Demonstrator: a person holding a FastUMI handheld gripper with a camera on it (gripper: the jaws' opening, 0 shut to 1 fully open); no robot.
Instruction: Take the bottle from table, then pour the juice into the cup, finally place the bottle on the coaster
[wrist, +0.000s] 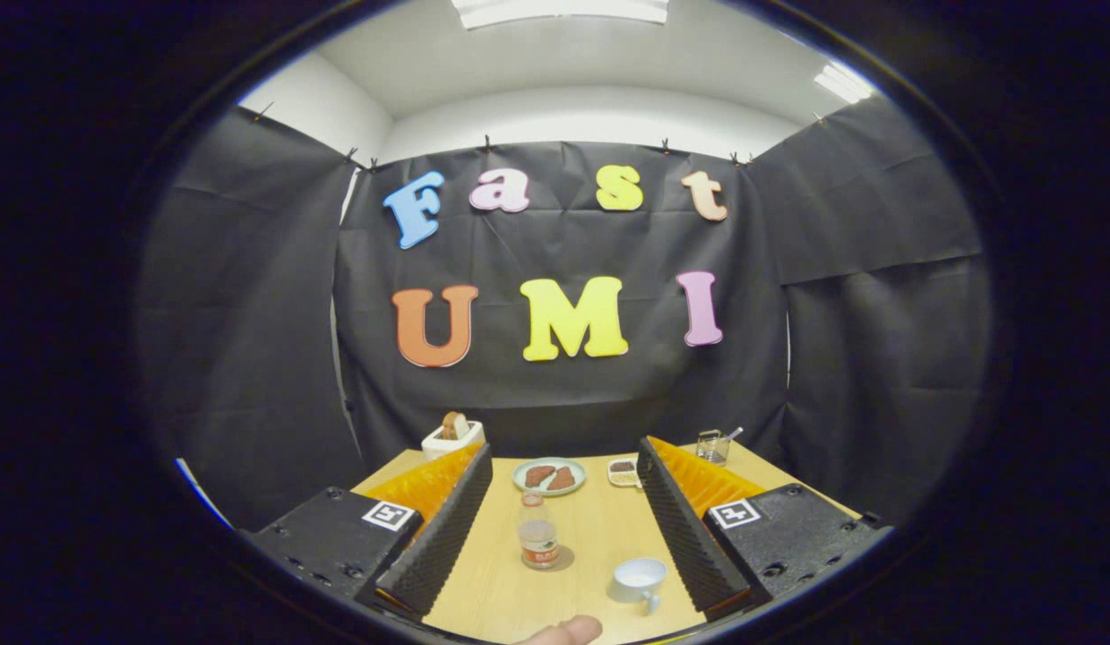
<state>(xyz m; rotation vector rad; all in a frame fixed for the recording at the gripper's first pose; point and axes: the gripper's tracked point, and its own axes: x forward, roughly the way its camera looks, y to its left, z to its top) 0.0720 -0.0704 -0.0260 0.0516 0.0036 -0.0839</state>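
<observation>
Bottle (537, 535) stands upright on the wooden table (590, 546), between the two fingers and a little ahead of their tips, nearer the left one. It looks like a small clear plastic bottle with a pale cap and a label band round its lower half; I judge it light, fairly stiff, smooth, and apt to slip or dent if squeezed hard. The labelled belly seems the best place to grip, low enough that it will not tip. How much juice it holds I cannot tell.

The gripper (563, 537) has its jaws wide apart, touching nothing.

The cup (638, 580), pale with a small handle, sits to the right of the bottle and nearer, close to the right finger, so that finger could knock it on the way in. No coaster is plain to me.

Farther off lie a plate (549, 476) with two brown pieces, a small dish (623, 471) to its right, a white toaster (452, 436) at far left and a wire holder (713, 446) at far right. A fingertip (565, 632) shows at the near table edge.
</observation>
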